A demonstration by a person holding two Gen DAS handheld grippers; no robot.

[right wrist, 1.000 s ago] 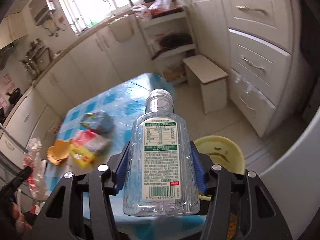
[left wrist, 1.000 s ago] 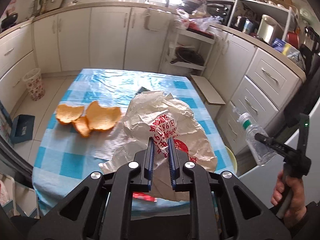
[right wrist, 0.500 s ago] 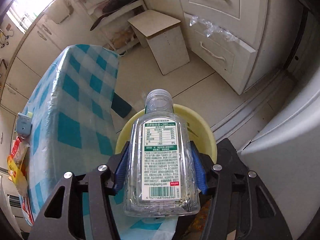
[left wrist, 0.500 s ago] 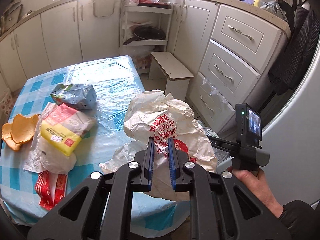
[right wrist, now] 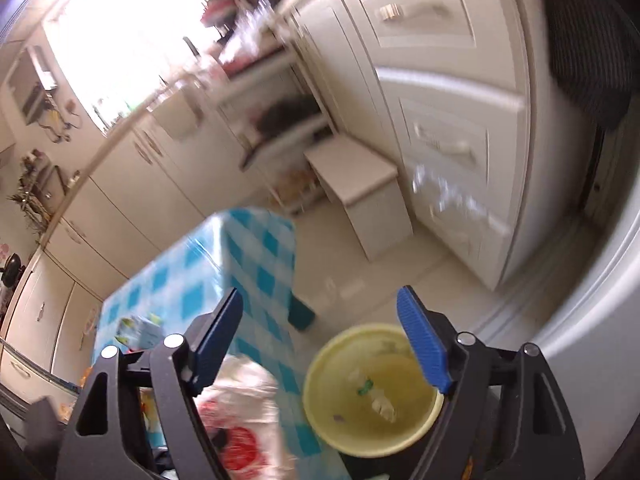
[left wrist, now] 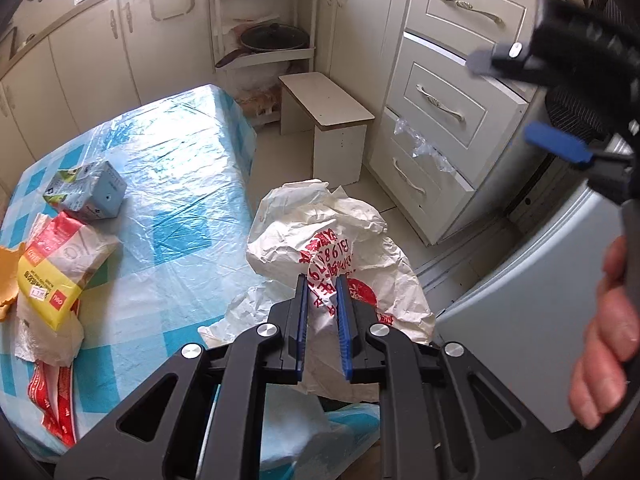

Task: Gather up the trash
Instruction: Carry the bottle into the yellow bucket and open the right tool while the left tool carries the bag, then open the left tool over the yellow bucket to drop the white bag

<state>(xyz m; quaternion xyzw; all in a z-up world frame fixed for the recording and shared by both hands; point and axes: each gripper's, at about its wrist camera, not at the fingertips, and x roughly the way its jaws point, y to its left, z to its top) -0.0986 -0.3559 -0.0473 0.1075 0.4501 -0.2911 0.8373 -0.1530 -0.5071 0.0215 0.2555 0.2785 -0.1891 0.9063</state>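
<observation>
My left gripper [left wrist: 322,284] is shut on a crumpled white plastic bag with red print [left wrist: 320,236], held over the table's right edge; the bag also shows blurred in the right wrist view [right wrist: 240,412]. My right gripper [right wrist: 320,300] is open and empty above a yellow bin [right wrist: 372,392] on the floor, with trash inside it. The right gripper also shows at the upper right of the left wrist view [left wrist: 560,148]. On the blue checked table [left wrist: 180,184] lie a grey-green carton [left wrist: 88,196], a yellow-red wrapper [left wrist: 52,272], a red wrapper [left wrist: 52,400] and orange peel [left wrist: 8,276].
A small white stool [left wrist: 328,120] stands on the floor beyond the table. White drawers [left wrist: 440,104] line the right side. A grey appliance door [left wrist: 532,300] is close at the right. A corner shelf with a pan [left wrist: 272,36] stands at the back.
My right gripper has opened and the clear bottle it held is gone from it. It has tilted up above the yellow bin. My left gripper has swung further right with the bag.
</observation>
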